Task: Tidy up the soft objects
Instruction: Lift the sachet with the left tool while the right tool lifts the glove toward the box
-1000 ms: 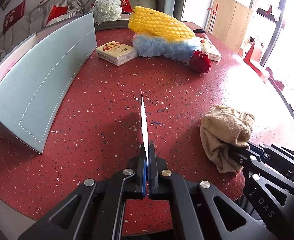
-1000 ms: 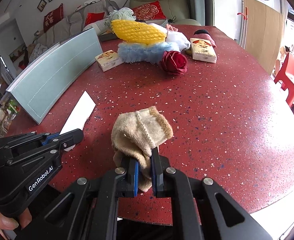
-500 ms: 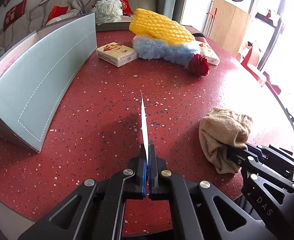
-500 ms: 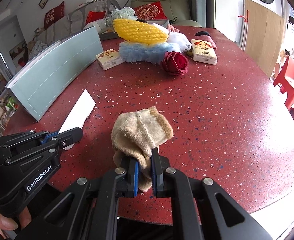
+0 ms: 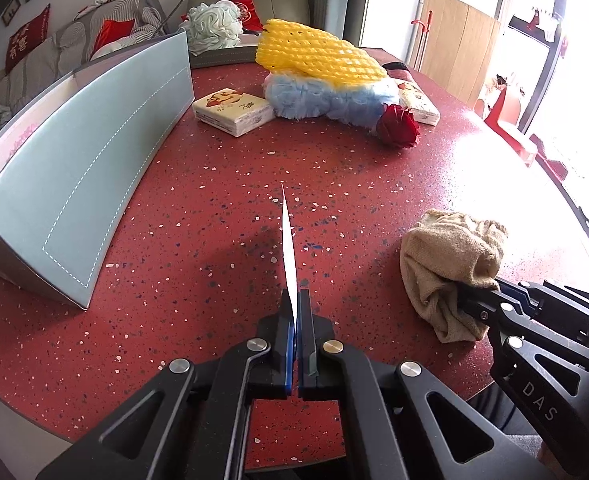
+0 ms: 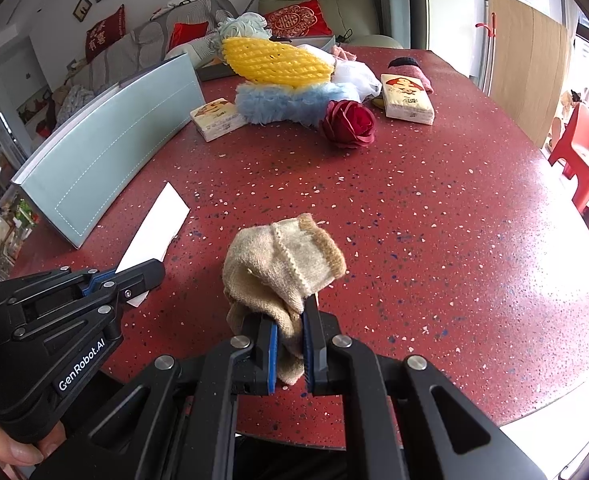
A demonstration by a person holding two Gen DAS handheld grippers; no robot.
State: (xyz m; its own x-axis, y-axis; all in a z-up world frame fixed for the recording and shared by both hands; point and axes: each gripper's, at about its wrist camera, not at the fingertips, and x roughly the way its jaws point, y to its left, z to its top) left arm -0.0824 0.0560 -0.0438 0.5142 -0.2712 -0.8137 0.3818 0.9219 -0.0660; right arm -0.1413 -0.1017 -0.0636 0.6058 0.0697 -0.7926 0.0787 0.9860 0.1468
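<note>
1. Across the frame's left side, a long pale-blue stitched storage box (image 5: pixel 82 184) stands on the red speckled tabletop (image 5: pixel 222 184).
2. At lower centre, a crumpled beige knitted sock (image 6: pixel 282 268) is pinched by the closed right gripper (image 6: pixel 290 348).
3. A thin white paper sheet (image 5: pixel 288 248) is clamped edge-on by the left gripper (image 5: pixel 295 340), jaws together.
4. Carrying is judged under way; next, the sock would be brought to the box and let go.

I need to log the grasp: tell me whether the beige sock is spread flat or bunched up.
Bunched up. The sock is crumpled into a lump, its lower part pinched in the right gripper, cuff end folded over above the table.
</note>
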